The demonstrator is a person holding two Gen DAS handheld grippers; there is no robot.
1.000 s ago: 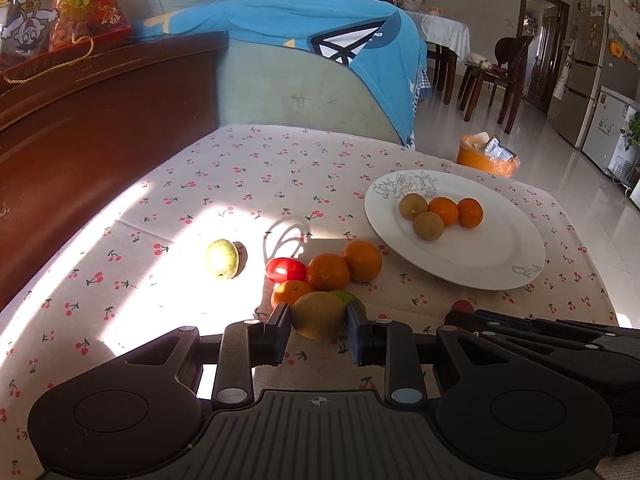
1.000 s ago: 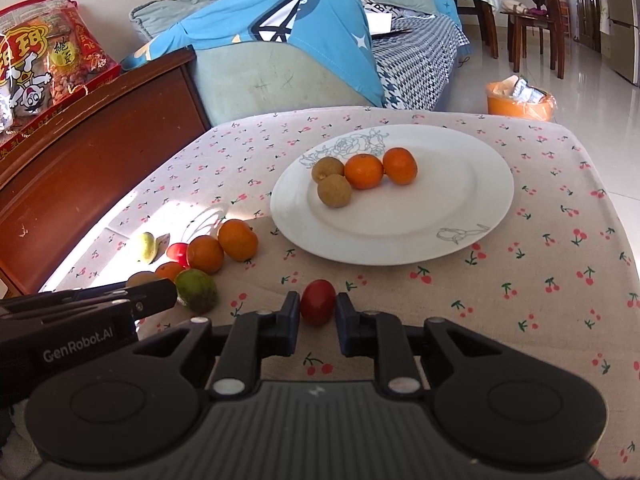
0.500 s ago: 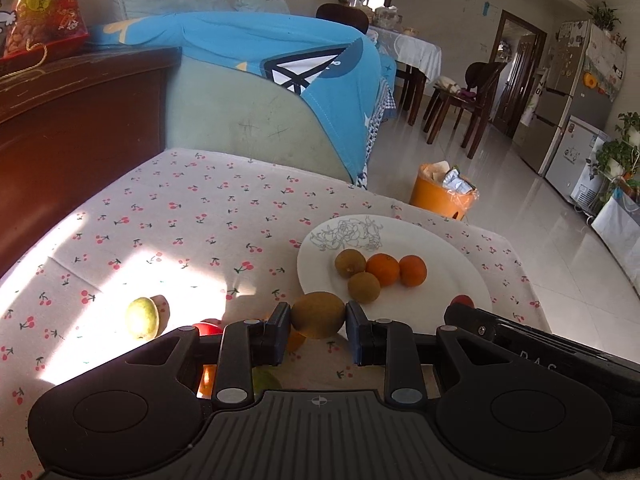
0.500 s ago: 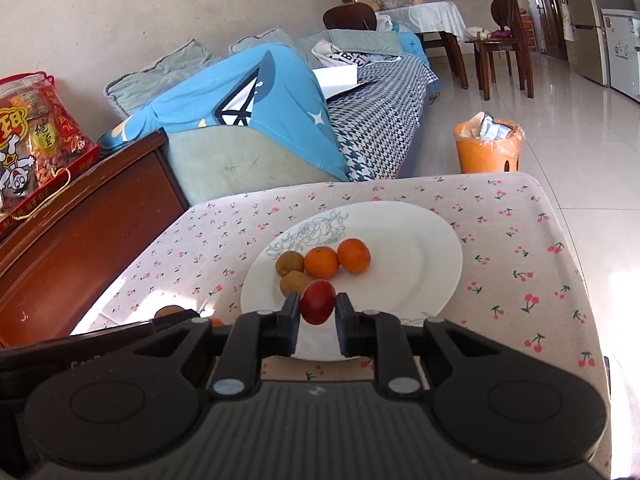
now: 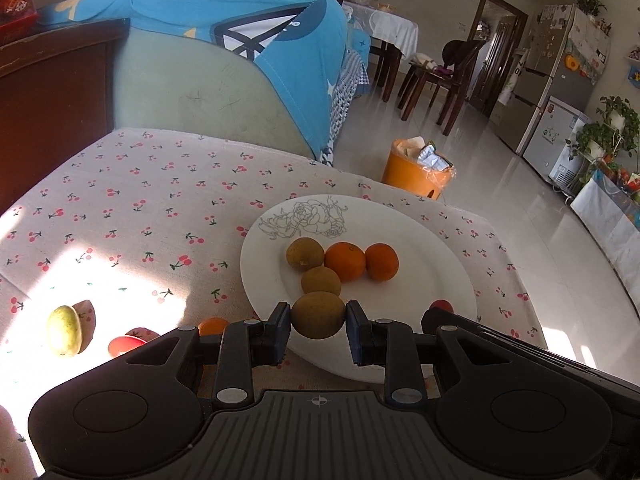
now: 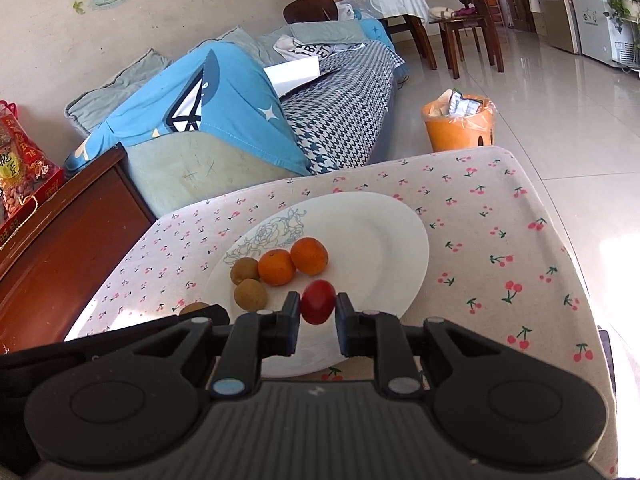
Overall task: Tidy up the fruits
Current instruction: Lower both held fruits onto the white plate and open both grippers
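My left gripper (image 5: 318, 320) is shut on a brown kiwi (image 5: 318, 314), held over the near rim of the white plate (image 5: 432, 248). On the plate lie two more kiwis (image 5: 305, 254) and two oranges (image 5: 345, 261). My right gripper (image 6: 318, 312) is shut on a small red tomato (image 6: 318, 301) above the same plate (image 6: 384, 232), beside its oranges (image 6: 277, 266) and kiwis (image 6: 250, 295). The right gripper's body shows at the right edge of the left wrist view, the tomato (image 5: 441, 305) peeking above it. A green fruit (image 5: 64, 330), a red tomato (image 5: 126, 345) and an orange (image 5: 213, 325) remain on the cloth at left.
The table wears a cherry-print cloth (image 5: 140, 208). A dark wooden cabinet (image 5: 52, 92) stands at the left and a sofa with a blue cover (image 5: 240, 32) lies behind the table. An orange bin (image 6: 458, 126) sits on the tiled floor beyond the table's far edge.
Both grippers have carried their fruit from the cloth toward the plate: the kiwi from the fruit pile on the left, the tomato from in front of the plate. Both now hang over it.
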